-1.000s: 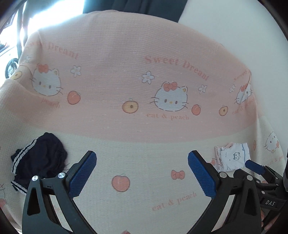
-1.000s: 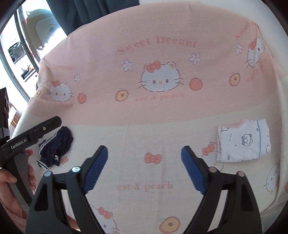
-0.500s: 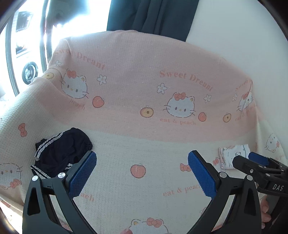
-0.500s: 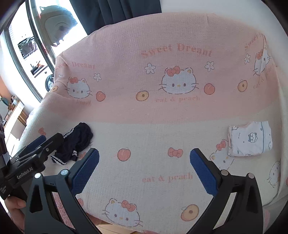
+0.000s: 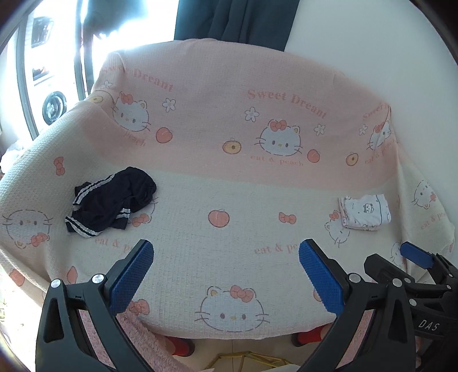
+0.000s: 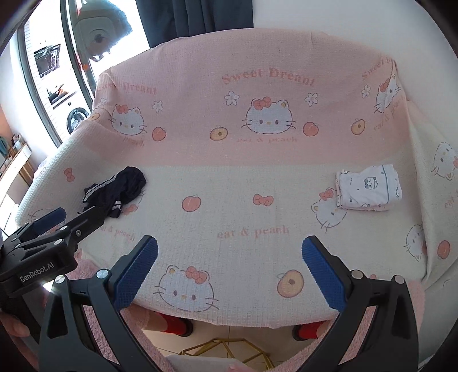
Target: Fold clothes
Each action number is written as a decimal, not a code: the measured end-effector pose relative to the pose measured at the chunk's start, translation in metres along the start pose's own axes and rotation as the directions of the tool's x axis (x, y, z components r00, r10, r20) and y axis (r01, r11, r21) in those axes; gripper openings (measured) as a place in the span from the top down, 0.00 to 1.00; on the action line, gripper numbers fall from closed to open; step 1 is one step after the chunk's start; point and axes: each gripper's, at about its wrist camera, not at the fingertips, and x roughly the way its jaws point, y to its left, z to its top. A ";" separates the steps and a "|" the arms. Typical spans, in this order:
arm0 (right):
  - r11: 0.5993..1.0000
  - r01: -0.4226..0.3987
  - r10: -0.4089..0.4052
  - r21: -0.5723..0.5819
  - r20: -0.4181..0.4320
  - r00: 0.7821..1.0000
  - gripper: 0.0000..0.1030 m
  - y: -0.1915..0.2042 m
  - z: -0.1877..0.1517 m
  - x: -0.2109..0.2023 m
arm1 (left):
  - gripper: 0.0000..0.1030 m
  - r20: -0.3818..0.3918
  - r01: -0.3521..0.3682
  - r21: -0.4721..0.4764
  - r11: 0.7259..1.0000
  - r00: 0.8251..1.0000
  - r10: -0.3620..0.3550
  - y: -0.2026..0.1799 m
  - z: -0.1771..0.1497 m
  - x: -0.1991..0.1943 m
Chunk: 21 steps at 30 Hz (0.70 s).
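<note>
Standing at the front of a sofa draped in a pink and cream cartoon-cat blanket (image 5: pixel 229 200), I see a washing machine (image 5: pixel 54 106) through the glass at far left, and a dark curtain (image 5: pixel 234 20) hanging behind the sofa back. On the left part of the seat lies a crumpled pair of navy shorts (image 5: pixel 110 197) with white stripes, loose and unfolded. Nearer the front edge, the left gripper (image 5: pixel 226 276) hangs above the blanket with its blue pads spread wide and nothing between them; it touches no garment. The middle of the seat carries only the blanket's printed peaches and bows. Beside it to the right, the right gripper (image 6: pixel 229 273) is likewise released, jaws wide apart and empty, poised over the front edge of the seat. Further right, near the armrest, a small white garment (image 6: pixel 369 191) with a little printed figure lies neatly folded flat on the cream part of the blanket, well apart from the shorts. Below the blanket's hem, red sofa feet (image 6: pixel 174 324) stand on pale floor tiles, with a fluffy pink rug (image 5: pixel 148 352) beside them.
</note>
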 end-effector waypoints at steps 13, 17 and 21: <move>1.000 0.018 -0.018 -0.023 -0.004 1.000 0.00 0.000 -0.014 -0.015 | 0.00 0.000 0.034 0.023 0.999 0.999 -0.034 -0.012 -0.006 -0.017; 1.000 0.018 -0.019 -0.017 -0.012 1.000 0.00 -0.002 -0.014 -0.012 | 0.00 -0.010 0.056 0.004 0.998 0.998 -0.056 -0.008 -0.007 -0.014; 0.999 0.035 -0.035 -0.008 -0.008 0.999 0.01 -0.005 -0.013 -0.012 | 0.00 -0.017 0.046 0.001 0.999 0.999 -0.046 -0.006 -0.009 -0.010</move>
